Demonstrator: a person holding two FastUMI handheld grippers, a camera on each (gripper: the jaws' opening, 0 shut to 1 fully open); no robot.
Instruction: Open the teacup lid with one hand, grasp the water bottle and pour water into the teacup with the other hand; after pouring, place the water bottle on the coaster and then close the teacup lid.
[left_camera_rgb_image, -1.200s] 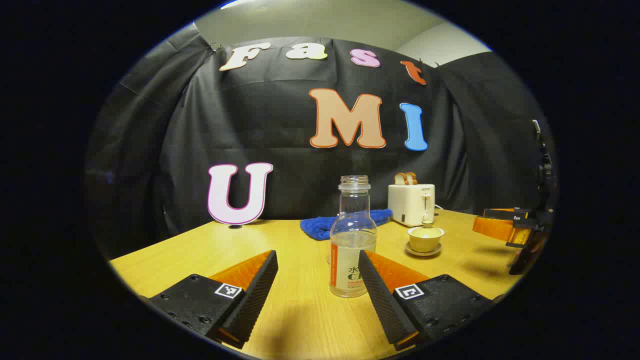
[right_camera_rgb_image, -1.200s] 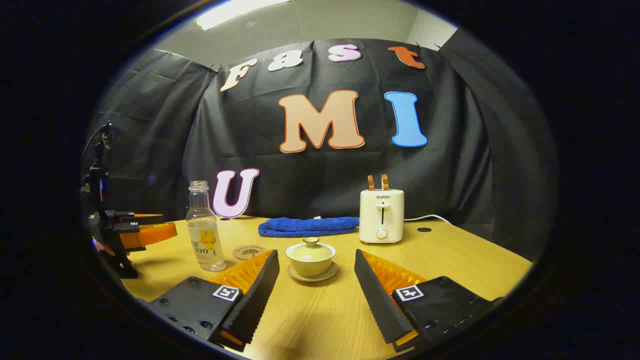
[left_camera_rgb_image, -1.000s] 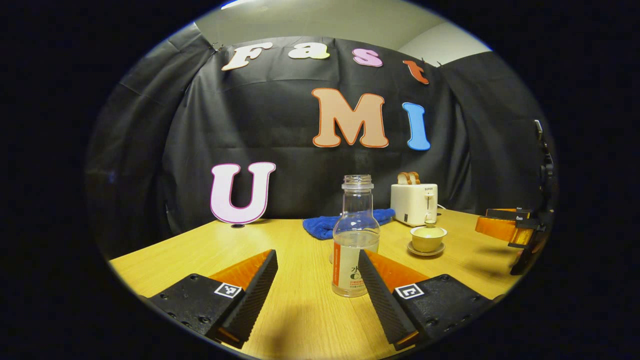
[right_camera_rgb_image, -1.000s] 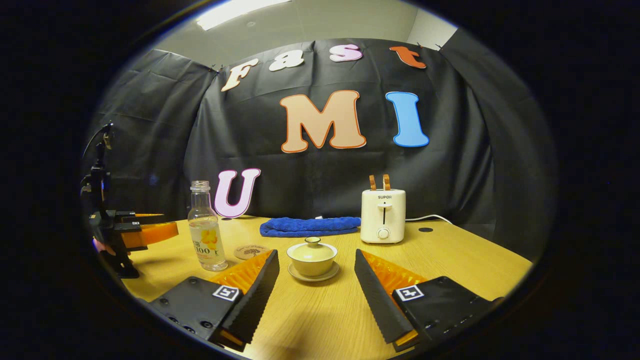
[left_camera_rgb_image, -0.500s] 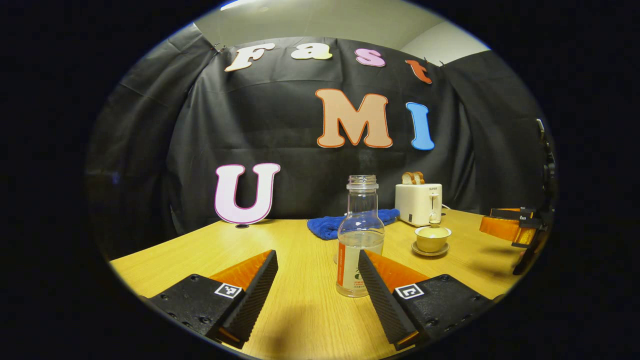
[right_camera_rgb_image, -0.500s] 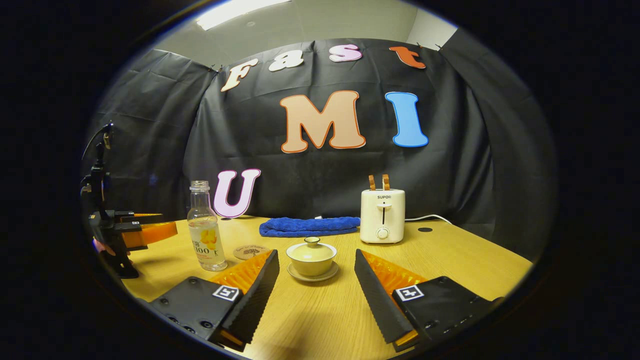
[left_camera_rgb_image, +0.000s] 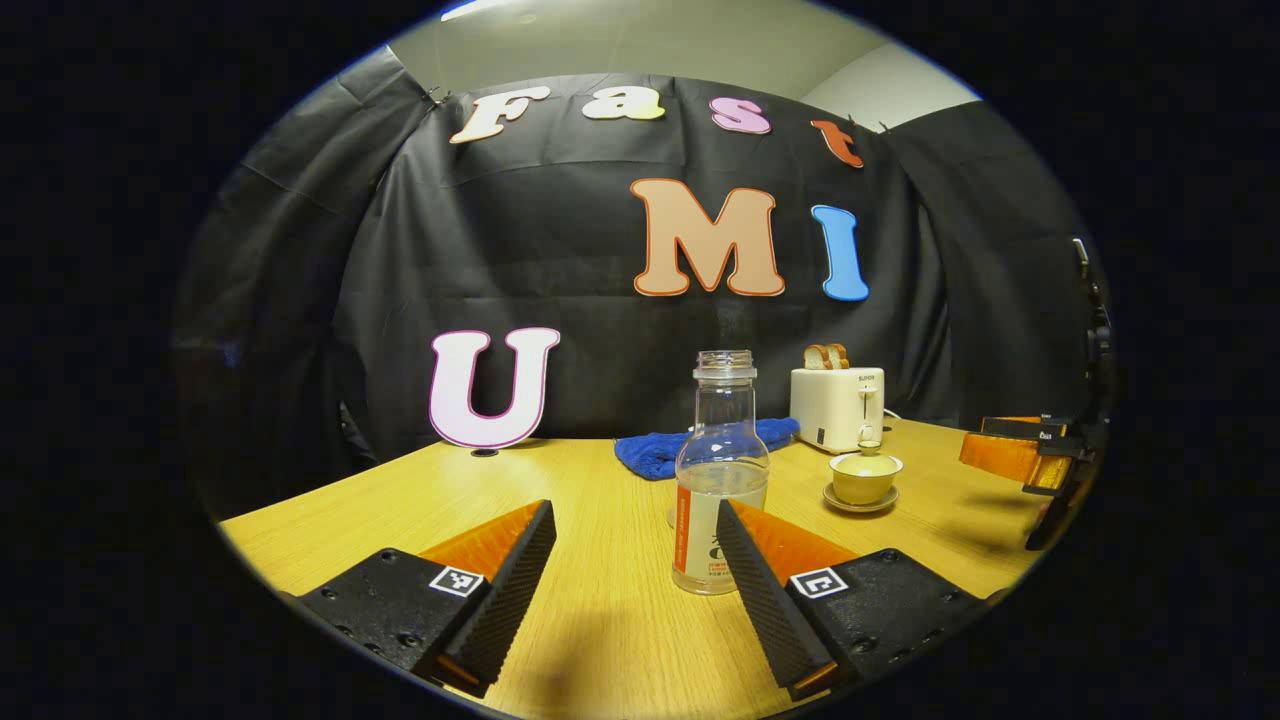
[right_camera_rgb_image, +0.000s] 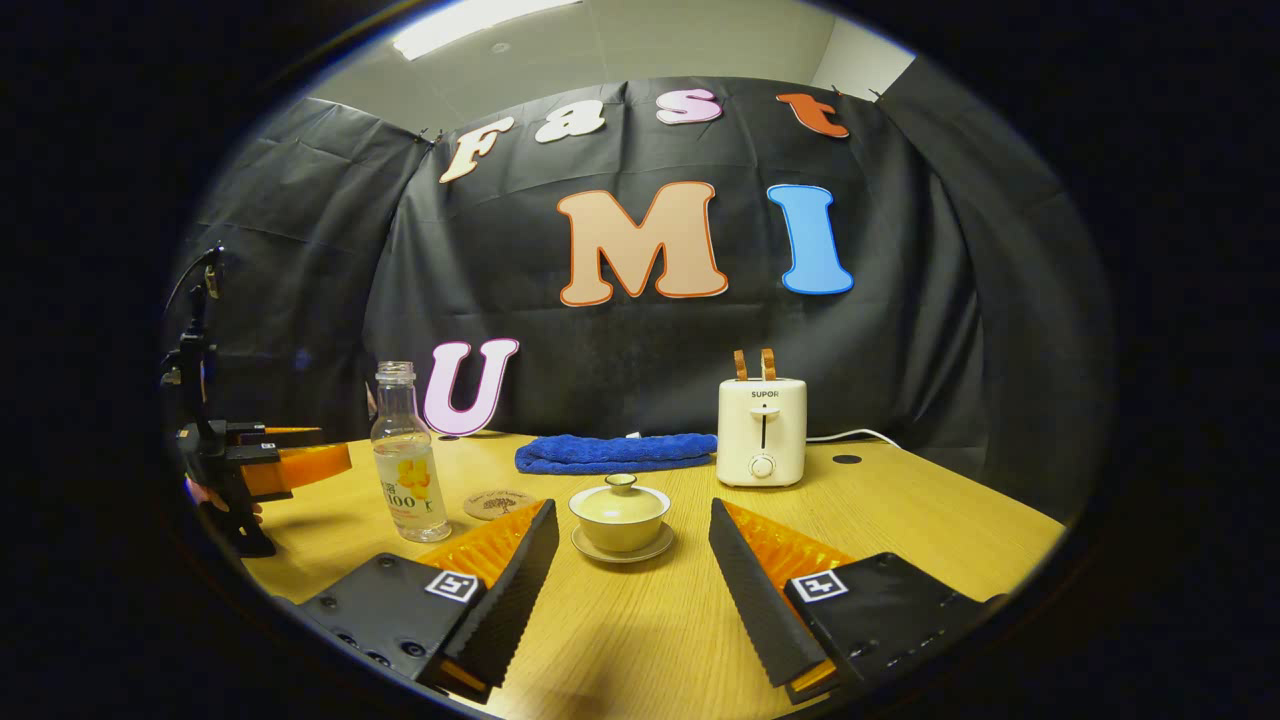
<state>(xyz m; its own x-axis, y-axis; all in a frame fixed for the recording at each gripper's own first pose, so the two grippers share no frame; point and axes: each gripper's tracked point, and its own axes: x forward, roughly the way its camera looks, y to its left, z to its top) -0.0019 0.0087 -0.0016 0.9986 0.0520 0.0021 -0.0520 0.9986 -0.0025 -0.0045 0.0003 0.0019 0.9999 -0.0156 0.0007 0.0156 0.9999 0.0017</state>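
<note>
Both tools open over the desk, little changed from a moment before

The left tool (left_camera_rgb_image: 632, 520) stayed spread, the uncapped water bottle (left_camera_rgb_image: 720, 480) upright near its right finger, slightly more rightward than earlier. The right tool (right_camera_rgb_image: 632, 520), fingers apart, faced the lidded teacup (right_camera_rgb_image: 620, 515) on its saucer; the coaster (right_camera_rgb_image: 497, 504) lay beside the bottle on the desk (right_camera_rgb_image: 900, 510).

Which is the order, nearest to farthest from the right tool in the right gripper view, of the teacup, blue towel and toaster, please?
1. teacup, lidded, just ahead between the right tool fingers.
2. blue towel, behind it, slightly left.
3. toaster, rear right; close to the towel's depth, hard to call.
</note>
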